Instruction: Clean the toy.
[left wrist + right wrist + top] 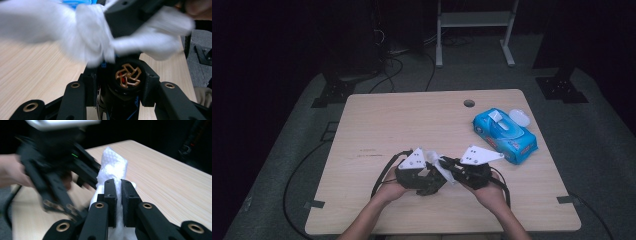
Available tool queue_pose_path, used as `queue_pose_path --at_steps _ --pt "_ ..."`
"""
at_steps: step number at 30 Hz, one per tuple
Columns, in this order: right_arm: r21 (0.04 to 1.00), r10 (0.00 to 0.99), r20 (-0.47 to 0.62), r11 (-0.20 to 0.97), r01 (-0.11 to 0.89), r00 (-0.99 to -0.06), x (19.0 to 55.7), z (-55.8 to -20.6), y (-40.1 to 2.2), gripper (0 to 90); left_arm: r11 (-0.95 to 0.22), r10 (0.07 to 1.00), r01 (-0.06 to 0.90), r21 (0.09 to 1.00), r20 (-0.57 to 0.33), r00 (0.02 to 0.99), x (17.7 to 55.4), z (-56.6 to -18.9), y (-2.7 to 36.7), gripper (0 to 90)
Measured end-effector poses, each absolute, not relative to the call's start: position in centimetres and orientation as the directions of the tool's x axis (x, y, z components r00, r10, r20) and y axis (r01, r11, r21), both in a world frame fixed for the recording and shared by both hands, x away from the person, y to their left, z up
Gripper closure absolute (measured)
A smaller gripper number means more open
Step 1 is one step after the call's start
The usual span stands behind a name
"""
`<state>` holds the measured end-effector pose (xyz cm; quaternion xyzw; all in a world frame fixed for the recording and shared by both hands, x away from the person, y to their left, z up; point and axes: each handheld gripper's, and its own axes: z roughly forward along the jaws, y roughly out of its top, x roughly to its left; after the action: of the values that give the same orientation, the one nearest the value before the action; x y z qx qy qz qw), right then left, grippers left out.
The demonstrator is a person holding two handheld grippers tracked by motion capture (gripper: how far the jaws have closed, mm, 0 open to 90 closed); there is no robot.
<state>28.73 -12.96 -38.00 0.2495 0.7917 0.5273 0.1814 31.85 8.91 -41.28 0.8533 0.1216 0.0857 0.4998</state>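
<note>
Between the two grippers, from the high view, a white wipe [438,165] hangs just ahead of the left gripper [432,186] and the right gripper [451,167]; a blue wipe pack [504,131] lies off beyond the right one. From the left gripper view, its jaws clamp a dark object with a bronze pinwheel face [128,75], wipe above it. From the right gripper view, its jaws pinch the wipe [113,167] closed. The thin sheet could tear if the hands pull apart. The pinwheel face shows solely here, from the left gripper.

White crumpled tissue [113,162], upright, above table
</note>
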Motion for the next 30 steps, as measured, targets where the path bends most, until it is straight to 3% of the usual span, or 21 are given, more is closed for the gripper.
queue_pose_path --at_steps 5,10,18,25,27,30 --pt "0.923 0.598 0.006 0.304 0.234 -0.801 28.7 -38.1 -13.8 83.3 -0.467 0.292 0.118 0.876 0.026 0.956 31.9 -41.3 8.9 58.1" --pt "0.928 0.558 -0.018 0.317 0.194 -0.830 28.3 -37.7 -12.7 83.3 -0.470 0.297 0.111 0.876 0.038 0.954 31.9 -40.9 9.3 58.1" --pt "0.914 0.624 0.046 0.288 0.284 -0.780 29.5 -39.4 -14.8 83.3 -0.470 0.311 0.124 0.874 0.033 0.950 32.2 -41.1 9.6 58.1" --pt "0.920 0.600 0.038 0.290 0.262 -0.799 29.1 -38.9 -14.5 83.2 -0.465 0.323 0.130 0.876 0.031 0.946 32.4 -40.9 9.8 58.1" --pt "0.895 0.634 -0.002 0.346 0.282 -0.773 29.3 -39.5 -15.0 83.2 -0.483 0.334 0.133 0.866 0.042 0.942 32.5 -40.9 9.8 58.1" --pt "0.889 0.663 0.057 0.306 0.340 -0.746 29.4 -40.3 -17.0 83.2 -0.477 0.336 0.150 0.866 0.023 0.942 33.0 -40.8 9.8 58.1"
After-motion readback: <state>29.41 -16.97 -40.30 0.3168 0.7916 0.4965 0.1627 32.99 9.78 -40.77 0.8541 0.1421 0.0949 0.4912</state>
